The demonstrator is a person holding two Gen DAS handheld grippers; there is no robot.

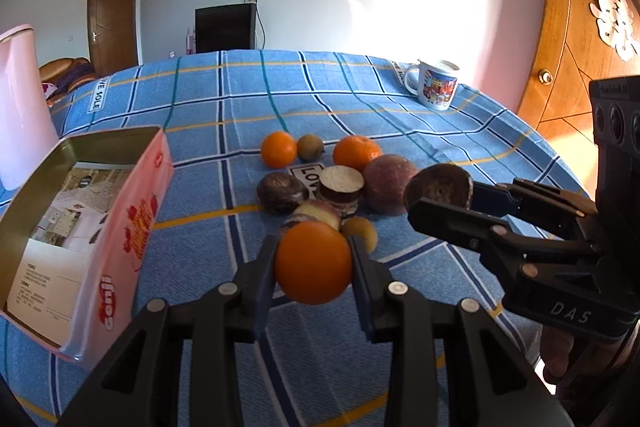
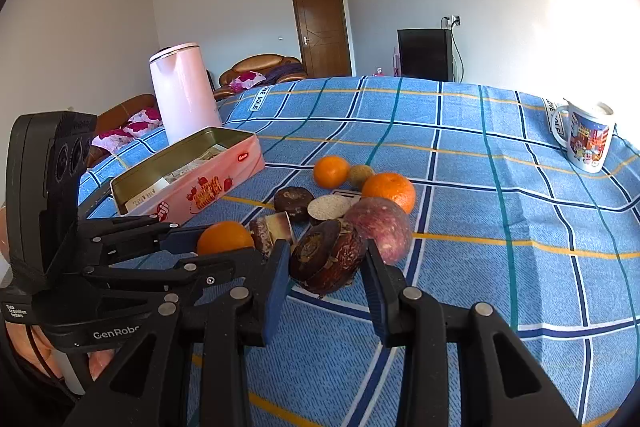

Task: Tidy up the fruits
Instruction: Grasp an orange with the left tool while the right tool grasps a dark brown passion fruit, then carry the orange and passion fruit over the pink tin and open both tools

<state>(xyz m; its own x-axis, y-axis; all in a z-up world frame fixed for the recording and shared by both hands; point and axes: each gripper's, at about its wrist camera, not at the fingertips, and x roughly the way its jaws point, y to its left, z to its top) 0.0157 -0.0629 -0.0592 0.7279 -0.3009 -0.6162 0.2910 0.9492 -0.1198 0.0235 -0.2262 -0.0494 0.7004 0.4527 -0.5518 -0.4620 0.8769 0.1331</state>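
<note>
My left gripper is shut on an orange and holds it above the blue checked tablecloth; it also shows in the right wrist view. My right gripper is shut on a dark brown round fruit, also lifted; it shows in the left wrist view. A pile of fruit lies behind: two oranges, a purple-red fruit, a cut dark fruit and small yellowish ones. An open pink tin box stands to the left.
A pink kettle stands behind the tin box. A printed mug stands at the far right of the table. A wooden door is close on the right of the table.
</note>
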